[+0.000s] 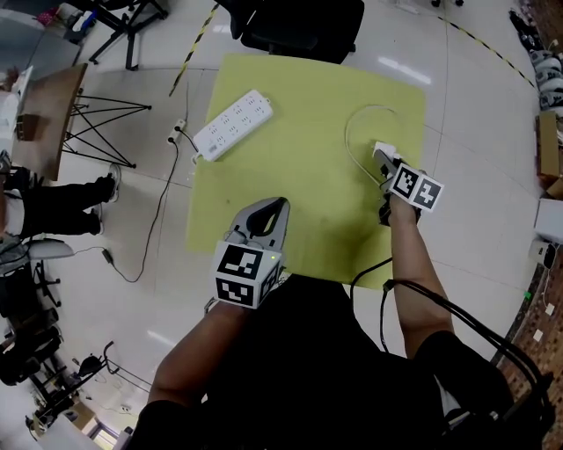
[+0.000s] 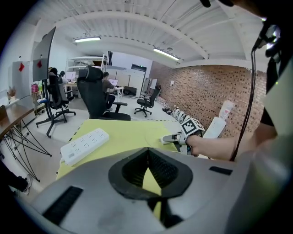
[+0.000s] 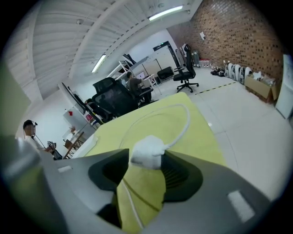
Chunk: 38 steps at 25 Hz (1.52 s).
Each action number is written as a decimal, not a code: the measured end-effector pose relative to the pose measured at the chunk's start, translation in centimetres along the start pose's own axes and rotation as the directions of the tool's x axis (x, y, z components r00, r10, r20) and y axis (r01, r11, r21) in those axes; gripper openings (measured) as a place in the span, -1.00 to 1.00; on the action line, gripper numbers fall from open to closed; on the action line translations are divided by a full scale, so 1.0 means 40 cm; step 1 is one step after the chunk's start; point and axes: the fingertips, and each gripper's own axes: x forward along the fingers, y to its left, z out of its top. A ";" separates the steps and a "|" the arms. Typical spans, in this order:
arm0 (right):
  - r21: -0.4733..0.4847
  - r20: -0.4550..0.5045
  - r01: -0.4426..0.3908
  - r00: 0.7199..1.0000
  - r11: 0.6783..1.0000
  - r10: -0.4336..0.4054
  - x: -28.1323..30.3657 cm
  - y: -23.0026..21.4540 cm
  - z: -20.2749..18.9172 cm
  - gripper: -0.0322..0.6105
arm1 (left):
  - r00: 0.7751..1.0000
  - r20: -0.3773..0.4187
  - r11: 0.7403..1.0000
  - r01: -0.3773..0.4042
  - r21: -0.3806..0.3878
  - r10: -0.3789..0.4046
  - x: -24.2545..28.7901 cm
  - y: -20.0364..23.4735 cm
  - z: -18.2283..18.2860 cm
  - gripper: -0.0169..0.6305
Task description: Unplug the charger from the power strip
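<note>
A white power strip [image 1: 233, 123] [image 2: 84, 145] lies at the far left of a yellow mat [image 1: 308, 97]. Nothing is plugged into it. The white charger [image 1: 382, 148] [image 3: 147, 151] rests on the mat's right side, and its white cable [image 1: 352, 132] [image 3: 183, 121] loops away behind it. My right gripper [image 1: 383, 160] [image 3: 147, 156] stands open around the charger; a gap shows on the left jaw's side. My left gripper [image 1: 274, 206] [image 2: 147, 150] hovers over the near middle of the mat, its tips shut together and empty.
A black office chair [image 1: 299, 26] stands beyond the mat's far edge. At the left are a wooden table [image 1: 53, 114] on thin black legs, a seated person's legs [image 1: 62, 206] and a floor socket [image 1: 177, 132] with a black cable. Boxes [image 1: 550, 149] line the right.
</note>
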 end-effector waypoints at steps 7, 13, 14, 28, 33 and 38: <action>0.003 -0.017 0.121 0.992 0.993 -0.121 -0.075 -0.031 -0.047 -0.16 | 0.998 0.064 1.000 -0.017 -0.002 0.017 -0.114 0.026 -0.010 -0.92; -0.074 0.055 0.083 0.995 0.994 -0.079 -0.183 0.095 -0.058 -0.24 | 0.987 0.152 0.998 -0.038 -0.049 0.045 -0.242 0.050 -0.031 -0.92; -0.106 0.080 0.053 0.996 0.993 -0.044 -0.208 0.138 -0.051 -0.31 | 0.984 0.171 0.998 -0.040 -0.057 0.049 -0.263 0.050 -0.029 -0.92; -0.526 0.067 -0.407 0.856 0.747 0.513 -0.702 0.770 -0.326 -0.89 | 0.937 0.346 0.988 0.016 -0.156 0.039 -0.588 -0.012 -0.165 -0.92; -0.543 0.006 -0.425 0.860 0.724 0.510 -0.787 0.786 -0.462 -0.89 | 0.940 0.342 0.985 0.052 -0.162 0.007 -0.614 -0.061 -0.221 -0.92; -0.568 0.009 -0.437 0.844 0.697 0.536 -0.830 0.804 -0.488 -0.89 | 0.932 0.361 0.988 0.029 -0.150 0.028 -0.661 -0.084 -0.239 -0.92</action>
